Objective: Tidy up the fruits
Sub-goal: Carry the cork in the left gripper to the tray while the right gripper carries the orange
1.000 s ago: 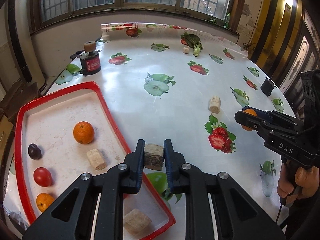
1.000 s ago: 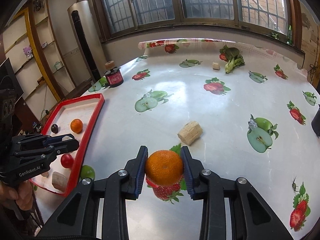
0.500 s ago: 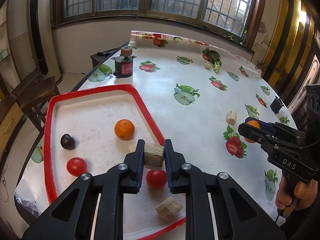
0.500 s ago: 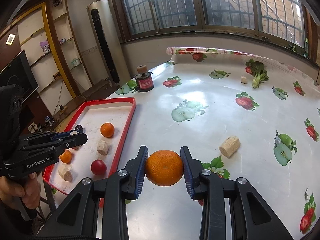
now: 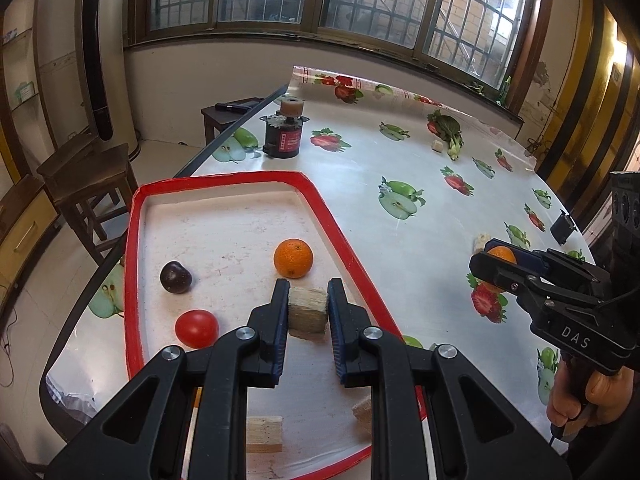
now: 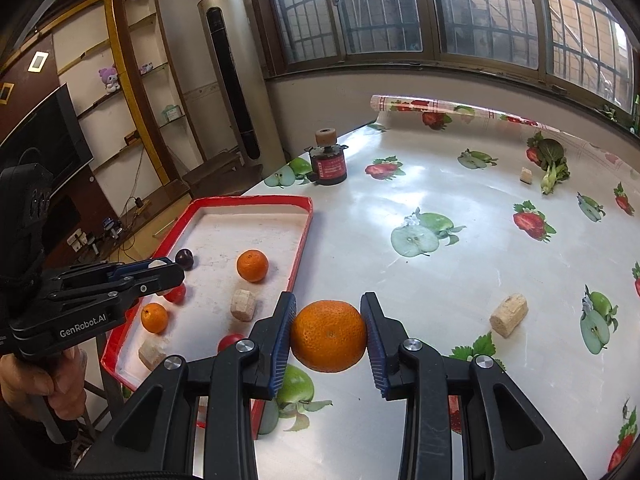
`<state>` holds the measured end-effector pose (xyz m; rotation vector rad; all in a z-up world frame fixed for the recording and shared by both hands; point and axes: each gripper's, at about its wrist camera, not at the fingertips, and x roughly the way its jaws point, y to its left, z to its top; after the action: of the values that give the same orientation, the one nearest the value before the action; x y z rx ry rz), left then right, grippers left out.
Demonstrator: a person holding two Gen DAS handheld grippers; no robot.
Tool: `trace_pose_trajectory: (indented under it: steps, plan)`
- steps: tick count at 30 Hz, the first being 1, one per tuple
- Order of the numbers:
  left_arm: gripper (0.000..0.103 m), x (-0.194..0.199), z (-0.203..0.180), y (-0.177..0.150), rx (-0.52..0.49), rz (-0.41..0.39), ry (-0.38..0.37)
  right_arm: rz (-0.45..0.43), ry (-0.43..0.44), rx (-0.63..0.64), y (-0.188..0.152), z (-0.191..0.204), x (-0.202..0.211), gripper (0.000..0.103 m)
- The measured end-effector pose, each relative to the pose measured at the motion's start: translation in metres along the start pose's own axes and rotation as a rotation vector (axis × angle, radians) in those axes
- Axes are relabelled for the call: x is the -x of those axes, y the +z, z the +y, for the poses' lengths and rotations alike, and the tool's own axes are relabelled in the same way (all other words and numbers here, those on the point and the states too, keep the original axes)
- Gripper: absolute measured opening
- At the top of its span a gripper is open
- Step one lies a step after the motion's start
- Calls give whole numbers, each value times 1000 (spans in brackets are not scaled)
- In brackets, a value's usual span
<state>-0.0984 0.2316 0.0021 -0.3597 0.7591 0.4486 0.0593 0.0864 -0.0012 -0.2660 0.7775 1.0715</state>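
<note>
Orange in colour, the held mandarin (image 6: 328, 336) sits clamped between the two fingers of the right gripper (image 6: 328, 338) at lower centre of the right wrist view, raised above the tabletop (image 6: 440, 272) just right of the tray's near corner. Pale wooden block (image 5: 307, 314) is clamped between the fingers of the left gripper (image 5: 307, 320), at centre of the left wrist view, over the red-rimmed tray (image 5: 136, 264).

Tray contents, left wrist view: one orange (image 5: 293, 258) just above the held block; a dark plum (image 5: 175, 277) at left; a red tomato (image 5: 197, 328) below the plum; a further block (image 5: 264, 434) at the bottom edge, partly hidden by the gripper. The right wrist view adds a smaller orange (image 6: 154, 317), a loose block (image 6: 243, 304) at tray centre and another block (image 6: 152, 354) near the lower rim.

Outside the tray, a block (image 6: 509, 314) lies on the tabletop at right of the right wrist view, well apart from the tray. A black and red cylindrical device (image 6: 328, 162) stands beyond the tray's far end. A leafy vegetable (image 6: 552, 160) and a small pale piece (image 6: 526, 175) lie at the upper right. The tabletop cover is printed with strawberries and apples.
</note>
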Motion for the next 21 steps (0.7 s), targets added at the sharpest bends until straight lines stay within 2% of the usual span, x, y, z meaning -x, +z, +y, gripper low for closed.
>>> trace_pose_trajectory:
  steps: [21]
  plan:
    - [16, 0, 38, 12, 58, -18, 42, 34, 77, 26, 26, 32, -40, 34]
